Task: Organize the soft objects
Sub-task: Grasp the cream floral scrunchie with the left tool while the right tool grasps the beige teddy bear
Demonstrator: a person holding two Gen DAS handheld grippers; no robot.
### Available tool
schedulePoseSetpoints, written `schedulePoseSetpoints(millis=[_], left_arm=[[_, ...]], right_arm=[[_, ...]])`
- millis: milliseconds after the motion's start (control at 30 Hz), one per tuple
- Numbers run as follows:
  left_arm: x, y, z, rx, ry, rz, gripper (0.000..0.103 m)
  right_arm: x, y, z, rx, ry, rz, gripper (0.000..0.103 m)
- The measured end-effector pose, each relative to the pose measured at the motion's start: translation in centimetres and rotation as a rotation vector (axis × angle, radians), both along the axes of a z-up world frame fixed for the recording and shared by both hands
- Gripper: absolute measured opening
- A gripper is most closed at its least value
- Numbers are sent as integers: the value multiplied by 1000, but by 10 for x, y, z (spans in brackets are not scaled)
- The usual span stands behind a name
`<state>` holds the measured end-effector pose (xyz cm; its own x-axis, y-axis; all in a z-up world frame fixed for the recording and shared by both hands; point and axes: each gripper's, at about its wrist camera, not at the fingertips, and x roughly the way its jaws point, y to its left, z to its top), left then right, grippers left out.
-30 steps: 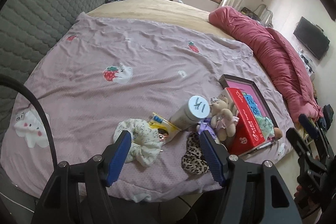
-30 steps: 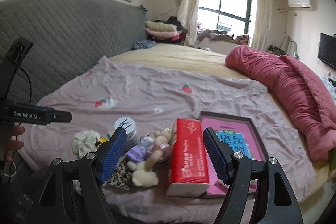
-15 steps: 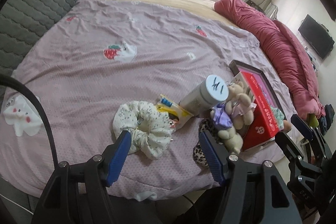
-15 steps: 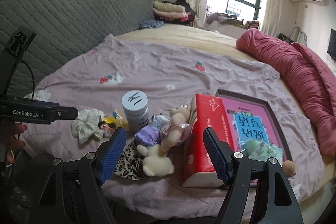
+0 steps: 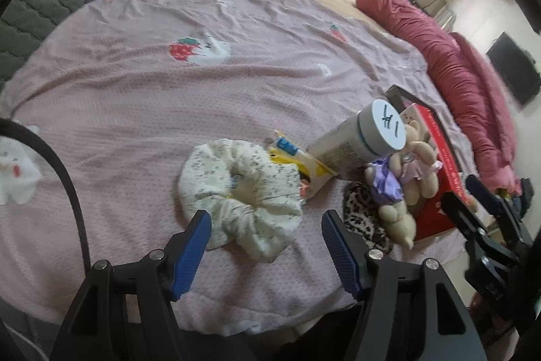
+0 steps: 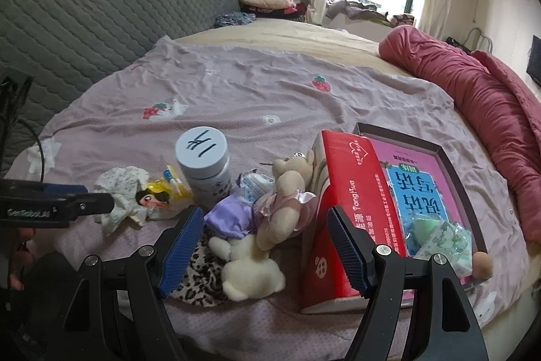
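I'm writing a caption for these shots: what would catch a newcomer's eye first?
A heap of small things at the near edge of the pink bedspread: a cream floral scrunchie lying just ahead of the open left gripper, and plush bears leaning against a red box in front of the open right gripper. A white-lidded jar stands behind them.

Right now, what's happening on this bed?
A person holds a gripper in each hand over a clutter pile at the edge of the bed. The left tongs are open and empty, pointed at the cream floral scrunchie. The right tongs are open and empty, aimed at the plush bears beside the red tissue box. Nothing is picked up yet; a leopard scrunchie and white jar lie nearby.
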<state>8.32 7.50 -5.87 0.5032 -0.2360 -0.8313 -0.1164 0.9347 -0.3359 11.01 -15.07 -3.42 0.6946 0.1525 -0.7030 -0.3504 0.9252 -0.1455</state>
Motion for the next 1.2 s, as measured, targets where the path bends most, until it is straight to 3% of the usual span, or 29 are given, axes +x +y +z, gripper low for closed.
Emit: schedulePoseSetpoints(millis=[467, 567, 767, 1200], left_arm=[[9, 5, -10, -5, -25, -10, 68], [11, 7, -12, -7, -21, -5, 68], [14, 16, -18, -20, -12, 19, 68], [25, 23, -38, -72, 32, 41, 71]], right_arm=[[38, 18, -27, -155, -11, -48, 77], [46, 20, -32, -183, -24, -59, 69], [61, 23, -42, -213, 1, -72, 30], [55, 6, -34, -91, 3, -53, 24]])
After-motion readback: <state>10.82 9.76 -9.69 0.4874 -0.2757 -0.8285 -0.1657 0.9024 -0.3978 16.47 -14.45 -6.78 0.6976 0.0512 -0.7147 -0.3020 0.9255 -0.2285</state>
